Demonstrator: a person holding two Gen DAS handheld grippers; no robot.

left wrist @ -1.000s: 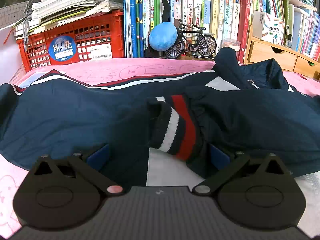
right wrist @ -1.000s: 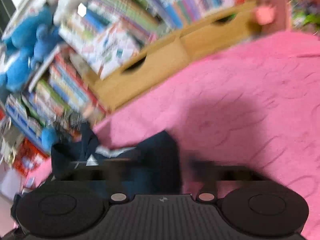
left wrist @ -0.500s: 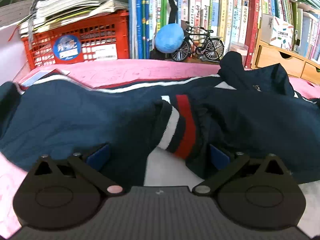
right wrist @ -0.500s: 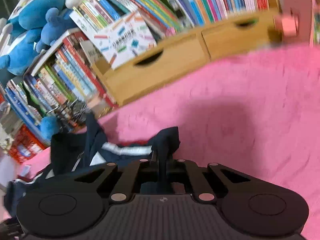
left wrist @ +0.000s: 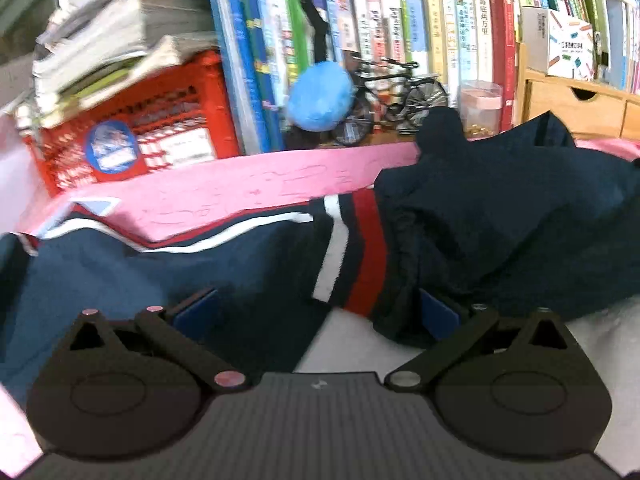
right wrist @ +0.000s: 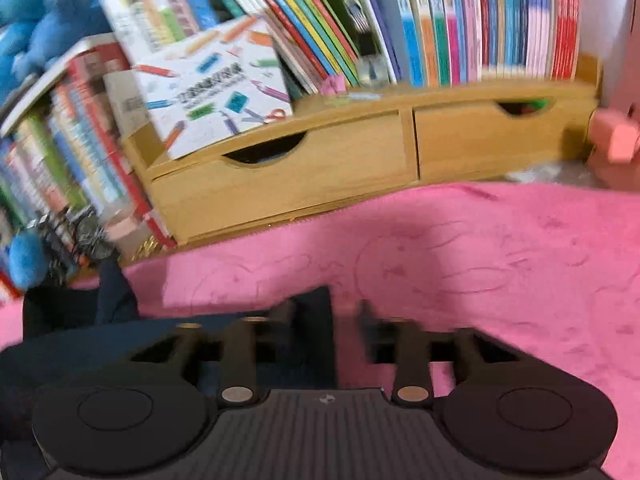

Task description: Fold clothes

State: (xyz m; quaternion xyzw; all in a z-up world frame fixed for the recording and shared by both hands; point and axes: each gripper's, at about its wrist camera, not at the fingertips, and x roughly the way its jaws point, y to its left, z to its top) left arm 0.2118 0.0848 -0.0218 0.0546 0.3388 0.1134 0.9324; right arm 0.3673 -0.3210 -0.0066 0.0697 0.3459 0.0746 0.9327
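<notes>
Letting go of jacket now, right gripper newly spread; left gripper wide, straddling cuff; fold probably placed.

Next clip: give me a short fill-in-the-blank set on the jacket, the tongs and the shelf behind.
1. The jacket is mostly dark ____ in colour.
2. It lies on a ____ blanket.
3. The left tongs stand ____ around the striped cuff.
4. The toy bicycle stands beside a ____ ball.

Missing words: blue; pink; open; blue
</notes>
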